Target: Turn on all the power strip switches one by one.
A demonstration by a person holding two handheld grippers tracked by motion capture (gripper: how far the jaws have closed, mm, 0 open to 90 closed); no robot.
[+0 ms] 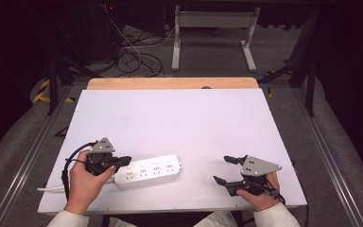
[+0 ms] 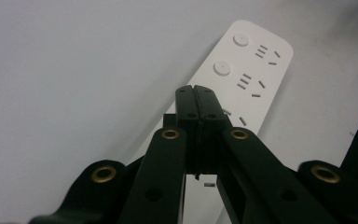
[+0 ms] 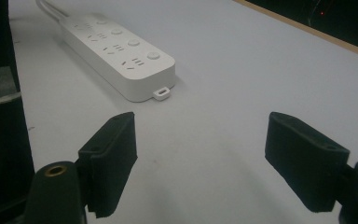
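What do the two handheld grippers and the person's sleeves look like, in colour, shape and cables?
Both grippers are black, each with a grey three-cornered plate on top: the left gripper and the right gripper. Brass-coloured rivets sit in the black arms. The right gripper's pads are blocky and black. A black cable trails from the left one. The sleeves are white.

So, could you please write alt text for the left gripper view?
The left gripper, jaws shut together with nothing between them, points at a white power strip lying on a white table. Two round buttons and several sockets show on the strip beyond the jaw tips.
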